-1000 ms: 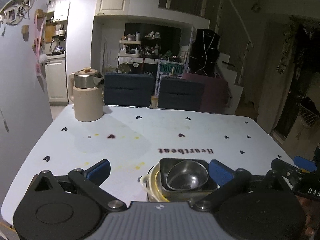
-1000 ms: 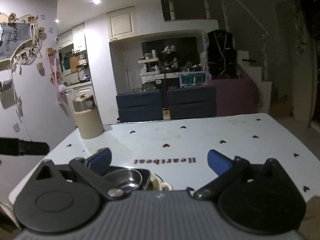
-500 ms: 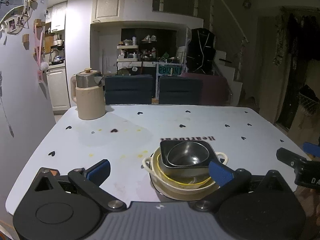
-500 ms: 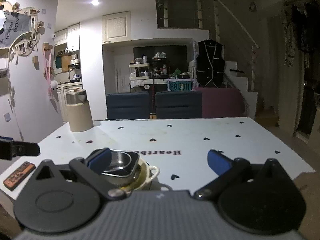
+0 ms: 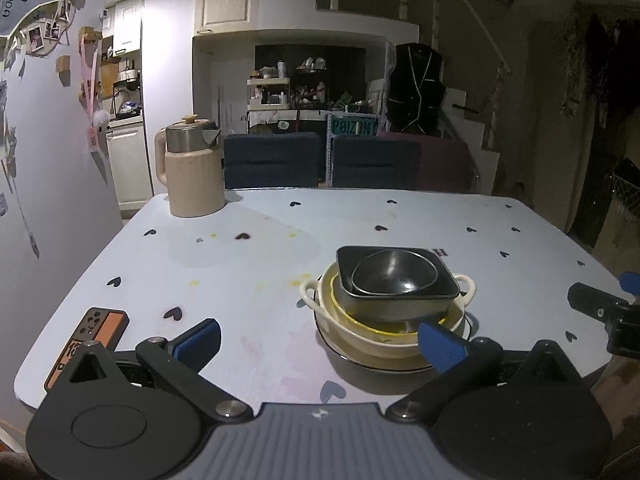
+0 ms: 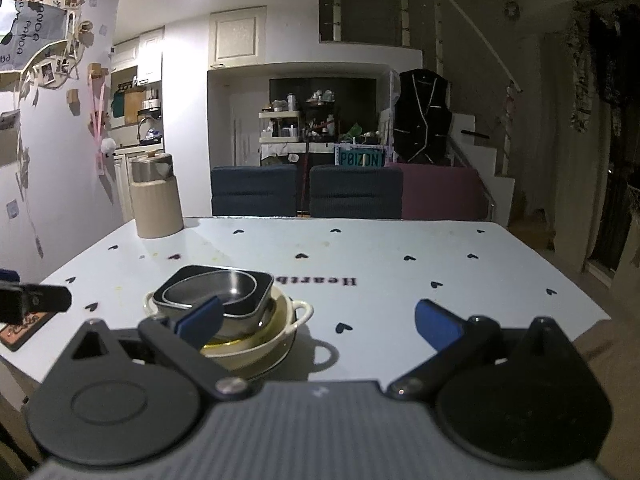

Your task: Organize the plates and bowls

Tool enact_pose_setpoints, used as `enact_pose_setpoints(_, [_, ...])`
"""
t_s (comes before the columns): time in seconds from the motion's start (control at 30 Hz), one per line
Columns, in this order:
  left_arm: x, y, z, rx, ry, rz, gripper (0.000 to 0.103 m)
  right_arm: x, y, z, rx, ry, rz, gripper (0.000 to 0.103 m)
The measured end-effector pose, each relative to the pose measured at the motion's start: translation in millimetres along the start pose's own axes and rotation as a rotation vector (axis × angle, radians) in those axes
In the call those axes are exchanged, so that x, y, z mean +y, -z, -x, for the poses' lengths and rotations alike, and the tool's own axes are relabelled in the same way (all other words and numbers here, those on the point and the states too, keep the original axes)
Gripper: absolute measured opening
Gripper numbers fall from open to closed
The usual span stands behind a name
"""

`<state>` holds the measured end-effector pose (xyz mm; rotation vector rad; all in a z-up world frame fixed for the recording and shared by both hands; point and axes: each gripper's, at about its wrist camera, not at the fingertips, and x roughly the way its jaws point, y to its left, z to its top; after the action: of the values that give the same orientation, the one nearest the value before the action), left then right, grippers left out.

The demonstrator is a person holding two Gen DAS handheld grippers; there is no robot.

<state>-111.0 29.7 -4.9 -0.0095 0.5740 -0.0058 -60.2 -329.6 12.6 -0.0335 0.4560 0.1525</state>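
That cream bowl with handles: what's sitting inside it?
A dark square dish sits in the cream bowl, with a round metal bowl nested inside. Anything beneath the dish is hidden.

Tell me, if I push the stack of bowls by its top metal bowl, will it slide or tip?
The round metal bowl sits loose and tilted in the square dish, so it would probably shift first. The cream handled bowl underneath looks heavy, probably ceramic, likely to stay put. Pushing there seems safer.
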Motion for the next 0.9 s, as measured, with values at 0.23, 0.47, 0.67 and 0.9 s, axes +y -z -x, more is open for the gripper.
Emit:
enact_pose_setpoints(0.23, [-0.8,0.8,0.3,-0.003,0.006,0.006,0.103,-1.8,2.0,1.6,0.0,0.009,0.008,0.103])
enact_pose_setpoints(0.47, [-1.4,0.7,-0.3,-0.002,0.003,0.012,0.103,-0.4,3.0,3.3,-0.01,0.016,0.014,0.103])
enact_pose_setpoints(0.67, [-1.7,0.2,-0.8,-0.005,0.005,0.012,0.103,0.4,4.1,3.5,-0.014,0.022,0.015,0.103])
enact_pose_setpoints(0.9, [-1.6,0.1,-0.9,-0.005,0.005,0.012,0.103,0.0,5.6,3.9,-0.019,0.024,0.021,0.103])
